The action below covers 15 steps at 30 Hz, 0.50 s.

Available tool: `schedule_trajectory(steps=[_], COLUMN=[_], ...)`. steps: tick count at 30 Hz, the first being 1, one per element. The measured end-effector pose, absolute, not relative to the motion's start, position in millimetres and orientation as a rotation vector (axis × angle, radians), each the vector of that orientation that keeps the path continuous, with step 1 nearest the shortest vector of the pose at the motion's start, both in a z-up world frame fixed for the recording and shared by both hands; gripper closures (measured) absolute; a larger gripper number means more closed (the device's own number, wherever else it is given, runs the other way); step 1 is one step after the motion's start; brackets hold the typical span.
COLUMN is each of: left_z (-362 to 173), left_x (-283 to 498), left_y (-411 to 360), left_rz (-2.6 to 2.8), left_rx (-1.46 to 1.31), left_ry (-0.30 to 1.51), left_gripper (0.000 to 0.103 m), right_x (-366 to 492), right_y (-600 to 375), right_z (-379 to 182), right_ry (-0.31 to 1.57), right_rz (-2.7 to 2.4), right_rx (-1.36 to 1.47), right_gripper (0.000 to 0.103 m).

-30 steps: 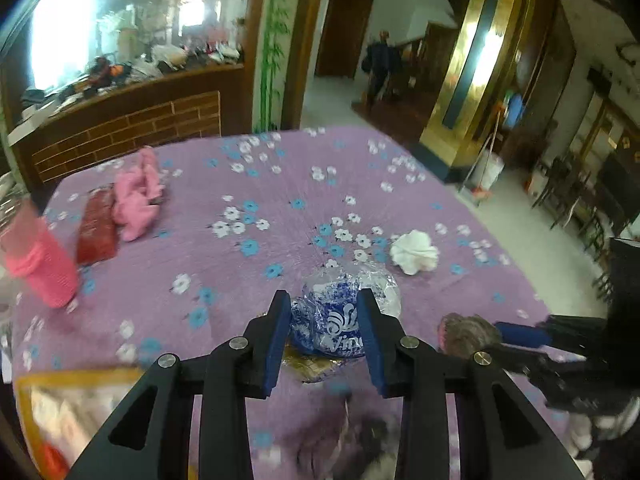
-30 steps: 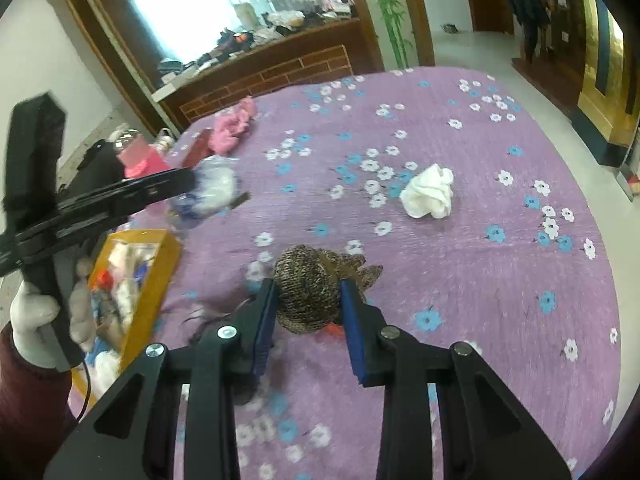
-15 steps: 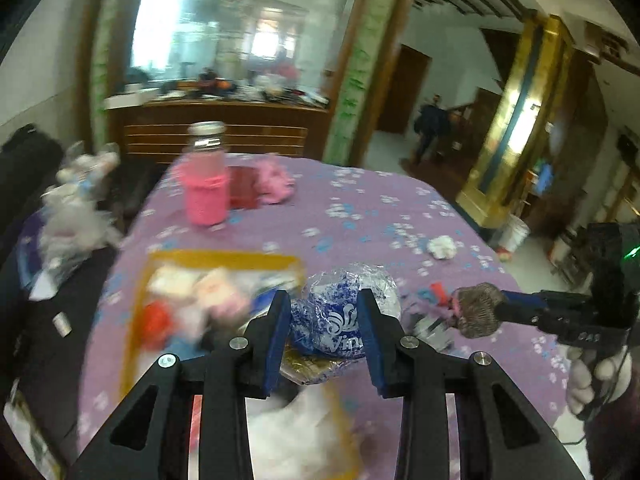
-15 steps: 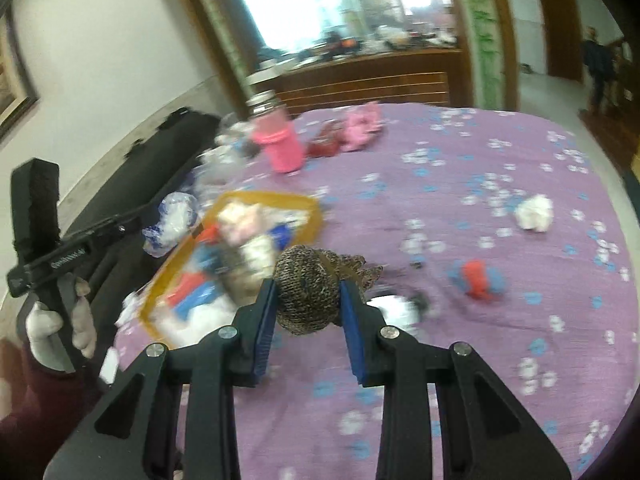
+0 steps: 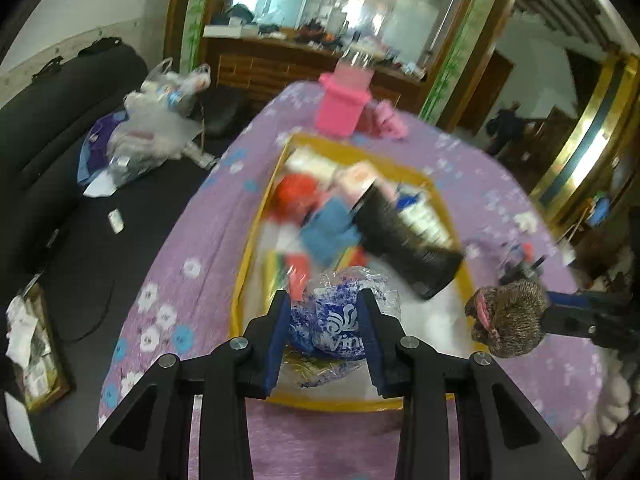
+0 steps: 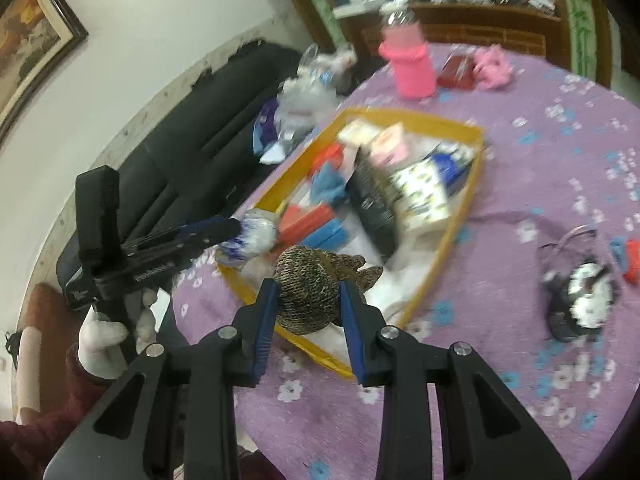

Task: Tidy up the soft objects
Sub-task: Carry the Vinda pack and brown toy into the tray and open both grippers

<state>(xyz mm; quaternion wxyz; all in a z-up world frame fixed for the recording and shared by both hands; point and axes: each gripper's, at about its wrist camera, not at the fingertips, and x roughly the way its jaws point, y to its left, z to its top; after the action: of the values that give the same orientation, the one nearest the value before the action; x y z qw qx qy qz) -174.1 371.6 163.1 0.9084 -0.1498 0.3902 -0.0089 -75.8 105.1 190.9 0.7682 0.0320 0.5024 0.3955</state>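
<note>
Left wrist view, nearest: left gripper [image 5: 323,322] pinches a crinkly clear packet [image 5: 340,320] with blue print between its blue pads.
Packet writing: white letters reading roughly "Vin", the rest cut off by a finger; a white swirl logo sits above them.
Packet place: held over the near end of the yellow tray [image 5: 256,240].
Right wrist view, nearest: right gripper [image 6: 308,300] is clamped on a brown knitted bundle [image 6: 308,292]; a bit of pink shows on the bundle in the left view.
Bundle place: held above the tray's near corner, just beside the packet.
Hand: a white-gloved left hand [image 6: 108,328] with a dark red sleeve holds the left tool.
Tray contents: a jumble of soft items, red, blue and white, plus a black pouch [image 6: 372,200] with pale lettering too blurred to read.
Table: purple cloth [image 6: 540,160] with white and blue flowers.
Right of tray: a dark pouch [image 6: 576,284] with white spots lies apart on the cloth.
Far end: a pink-sleeved bottle [image 6: 408,64], a red packet [image 6: 456,72] and a pink cloth [image 6: 494,68] stand in a row beyond the tray.
Beyond the table: a black sofa [image 6: 192,140] carrying plastic bags [image 5: 156,132].
</note>
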Motion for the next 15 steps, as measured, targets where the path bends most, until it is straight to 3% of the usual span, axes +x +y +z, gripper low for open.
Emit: schedule_trajectory(steps=[5,15], left_z=[138.4,131.3], left_x=[-174.8,-164.7], left_y=[353.4,322.3], left_rz=[0.009,0.054], left_rx=[-0.223,-0.119], left_ry=[0.883,0.856], left_gripper=[0.069,0.068], right_x=[-72.8,-77.9], right_y=[136.0,177.3], right_z=[158.5,105.5], right_ry=[1.181,1.289], right_rz=[0.854,0.758], right_rx=[0.014,-0.185], right_gripper=[0.074,0.074])
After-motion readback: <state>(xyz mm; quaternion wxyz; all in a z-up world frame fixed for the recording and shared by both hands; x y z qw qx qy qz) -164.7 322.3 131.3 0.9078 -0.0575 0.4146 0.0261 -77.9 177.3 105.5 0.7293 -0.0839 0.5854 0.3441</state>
